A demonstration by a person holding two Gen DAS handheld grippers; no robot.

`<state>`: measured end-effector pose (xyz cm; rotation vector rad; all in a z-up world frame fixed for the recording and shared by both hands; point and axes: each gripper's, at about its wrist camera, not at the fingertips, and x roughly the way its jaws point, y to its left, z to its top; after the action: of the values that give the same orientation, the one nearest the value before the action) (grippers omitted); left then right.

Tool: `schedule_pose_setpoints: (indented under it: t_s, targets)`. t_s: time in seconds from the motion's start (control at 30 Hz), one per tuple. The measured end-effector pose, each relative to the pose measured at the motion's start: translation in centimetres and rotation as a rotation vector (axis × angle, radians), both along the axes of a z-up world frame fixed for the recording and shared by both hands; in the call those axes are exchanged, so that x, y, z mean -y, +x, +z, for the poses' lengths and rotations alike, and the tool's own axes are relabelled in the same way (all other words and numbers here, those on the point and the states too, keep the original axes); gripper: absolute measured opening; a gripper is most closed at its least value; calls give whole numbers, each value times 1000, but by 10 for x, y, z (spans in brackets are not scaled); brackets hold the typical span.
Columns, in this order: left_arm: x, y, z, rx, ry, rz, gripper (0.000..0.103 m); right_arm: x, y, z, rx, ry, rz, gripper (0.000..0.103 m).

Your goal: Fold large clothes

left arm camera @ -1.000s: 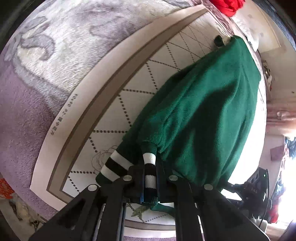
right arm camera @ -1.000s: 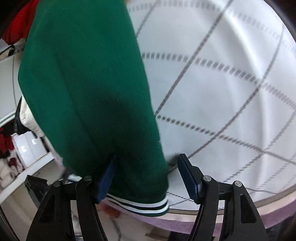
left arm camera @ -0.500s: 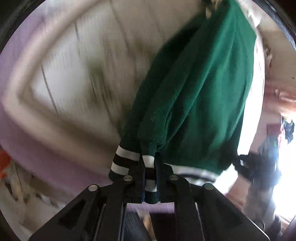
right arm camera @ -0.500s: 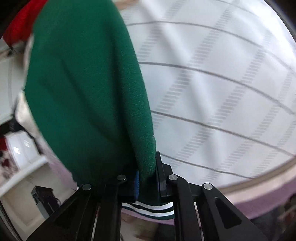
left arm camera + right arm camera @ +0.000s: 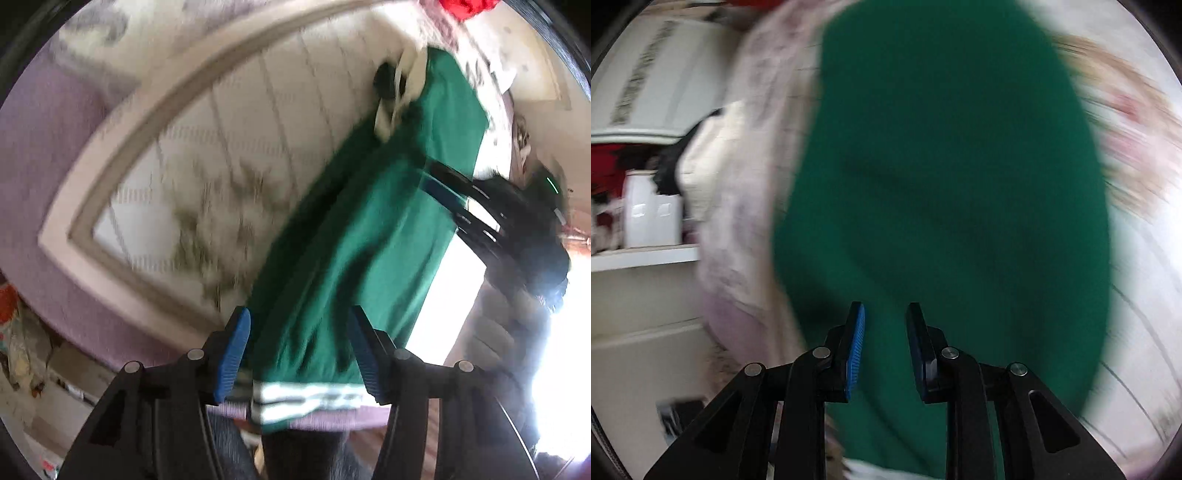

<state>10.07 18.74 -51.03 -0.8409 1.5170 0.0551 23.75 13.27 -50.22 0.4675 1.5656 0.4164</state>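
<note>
A green fleece sweater (image 5: 373, 236) with a white-and-dark striped hem (image 5: 303, 400) lies folded lengthwise on the cream patterned mat (image 5: 207, 155). My left gripper (image 5: 299, 354) is open above the hem end, its jaws wide on either side of the cloth, holding nothing. In the left wrist view the right gripper (image 5: 447, 192) rests at the sweater's right edge. In the right wrist view the sweater (image 5: 953, 192) fills the middle, and my right gripper (image 5: 884, 350) is part open over it, not pinching the cloth. Both views are blurred.
The mat lies on a purple-grey floral bedspread (image 5: 55, 122). A red garment (image 5: 465, 5) sits at the far end. White shelves with containers (image 5: 646, 218) stand to the left in the right wrist view. Clutter lies by the bed's lower left (image 5: 22, 339).
Both grippers have let go of the sweater and opened. The sweater has been laid down over the mat's near edge, and both cameras are moving fast.
</note>
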Motion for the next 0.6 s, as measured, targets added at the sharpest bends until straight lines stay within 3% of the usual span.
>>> schedule_pose_setpoints:
  t_s: [0.07,0.13,0.17,0.27,0.37,0.4,0.47,0.57,0.6]
  targets:
    - [0,18,-1,28,68,-11,52,-46,27,-33,-7,10,76,25]
    - [3,35,-5,45,104,-22,52,-78,37,-77,-135,12,163,25]
    - [5,38,-6,50,99,-28,52,-75,34,-86,-191,34,139,25]
    - [10,41,-7,66,49,-40,52,-33,11,-62,-190,127,17,28]
    - [18,38,-11,57,20,-101,52,51,-24,-19,-118,89,-55,63]
    - [24,35,-14,46,16,-127,52,79,-40,-5,-109,61,-84,69]
    - [37,25,-29,-10,-7,-199,52,118,-71,8,-145,3,-126,69]
    - [52,7,-52,-69,26,-254,49,165,-130,6,-246,-118,-171,69]
    - [56,1,-56,-67,57,-262,28,175,-143,1,-277,-139,-174,69]
